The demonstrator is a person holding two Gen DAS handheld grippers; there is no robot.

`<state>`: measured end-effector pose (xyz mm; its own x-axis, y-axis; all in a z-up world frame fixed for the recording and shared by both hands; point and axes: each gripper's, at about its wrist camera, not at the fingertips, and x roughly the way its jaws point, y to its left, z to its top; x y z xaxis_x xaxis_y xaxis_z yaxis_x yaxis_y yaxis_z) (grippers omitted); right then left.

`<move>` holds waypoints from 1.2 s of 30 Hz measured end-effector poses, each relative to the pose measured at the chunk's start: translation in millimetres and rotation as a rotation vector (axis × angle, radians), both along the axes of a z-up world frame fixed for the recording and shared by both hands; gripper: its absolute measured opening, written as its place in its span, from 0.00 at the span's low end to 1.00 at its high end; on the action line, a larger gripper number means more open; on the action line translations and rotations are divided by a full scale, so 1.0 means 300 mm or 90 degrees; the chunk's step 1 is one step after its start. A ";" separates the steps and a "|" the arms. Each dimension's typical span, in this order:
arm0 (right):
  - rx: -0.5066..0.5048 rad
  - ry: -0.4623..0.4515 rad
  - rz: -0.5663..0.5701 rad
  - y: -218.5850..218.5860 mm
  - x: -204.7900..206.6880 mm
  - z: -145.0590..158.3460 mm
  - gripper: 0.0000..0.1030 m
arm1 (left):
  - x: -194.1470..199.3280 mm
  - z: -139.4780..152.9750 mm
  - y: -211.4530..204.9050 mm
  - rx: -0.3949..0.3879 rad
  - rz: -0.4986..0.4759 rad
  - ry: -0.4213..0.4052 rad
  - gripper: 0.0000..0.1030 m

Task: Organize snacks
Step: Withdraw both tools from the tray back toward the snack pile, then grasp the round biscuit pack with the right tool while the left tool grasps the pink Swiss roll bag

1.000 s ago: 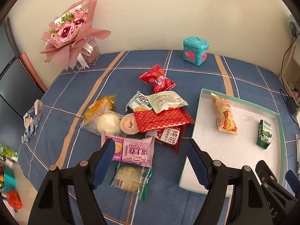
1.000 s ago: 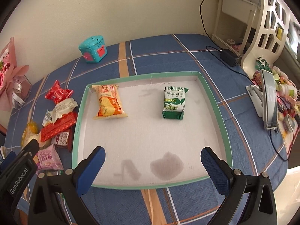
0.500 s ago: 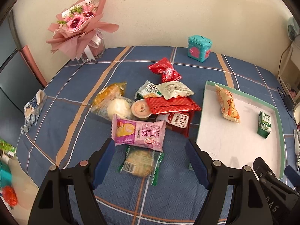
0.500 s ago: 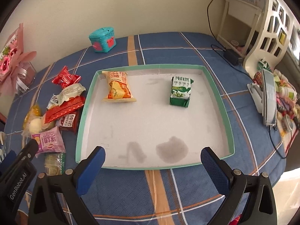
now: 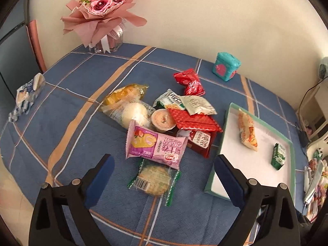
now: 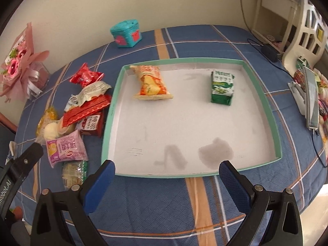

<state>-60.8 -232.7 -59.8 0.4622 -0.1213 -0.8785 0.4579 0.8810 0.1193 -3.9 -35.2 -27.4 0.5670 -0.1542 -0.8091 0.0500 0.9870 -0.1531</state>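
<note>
Both wide and holding nothing: left claw above the pile's near end, right claw above the tray's near rim. Heaped on the counter left of the tray: pink packet, with the round cookie pack half under it. Best taken first, probably: the cookie pack, nearest and lowest. Drop straight down, straddle its short sides, pinch gently, lift clear without dragging the pink packet.

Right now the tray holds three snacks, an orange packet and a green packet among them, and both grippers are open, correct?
Not quite: the tray holds two snacks, not three, the orange packet and green packet, as the right wrist view shows. Both grippers are open.
</note>
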 end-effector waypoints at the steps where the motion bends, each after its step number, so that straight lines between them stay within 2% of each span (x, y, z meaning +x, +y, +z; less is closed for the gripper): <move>1: 0.008 -0.003 0.006 0.010 0.005 -0.001 0.99 | 0.002 0.000 0.003 -0.006 -0.002 -0.004 0.95; 5: 0.010 -0.019 0.017 0.043 0.021 0.000 1.00 | 0.012 0.000 0.015 0.006 0.003 -0.010 0.95; 11: 0.000 -0.034 0.029 0.098 0.044 0.014 1.00 | 0.028 -0.017 0.048 0.099 0.060 0.003 0.95; 17: -0.029 -0.004 0.054 0.142 0.074 0.003 0.99 | 0.050 -0.060 0.133 0.066 0.108 0.056 0.95; 21: -0.022 -0.007 0.092 0.176 0.092 0.000 0.99 | 0.065 -0.096 0.207 0.041 0.155 0.100 0.95; 27: -0.004 -0.001 0.159 0.266 0.126 -0.015 0.94 | 0.076 -0.139 0.281 0.012 0.193 0.140 0.95; 30: -0.005 0.014 0.193 0.328 0.152 -0.036 0.91 | 0.086 -0.157 0.311 0.010 0.211 0.158 0.95; 36: -0.024 0.044 0.249 0.439 0.194 -0.082 0.90 | 0.124 -0.207 0.340 0.036 0.197 0.198 0.95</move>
<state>-2.7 -101.1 -84.5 0.4202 0.0197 -0.9072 0.0928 0.9936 0.0645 33.4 66.7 -89.6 0.3076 0.0346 -0.9509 -0.2889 0.9555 -0.0587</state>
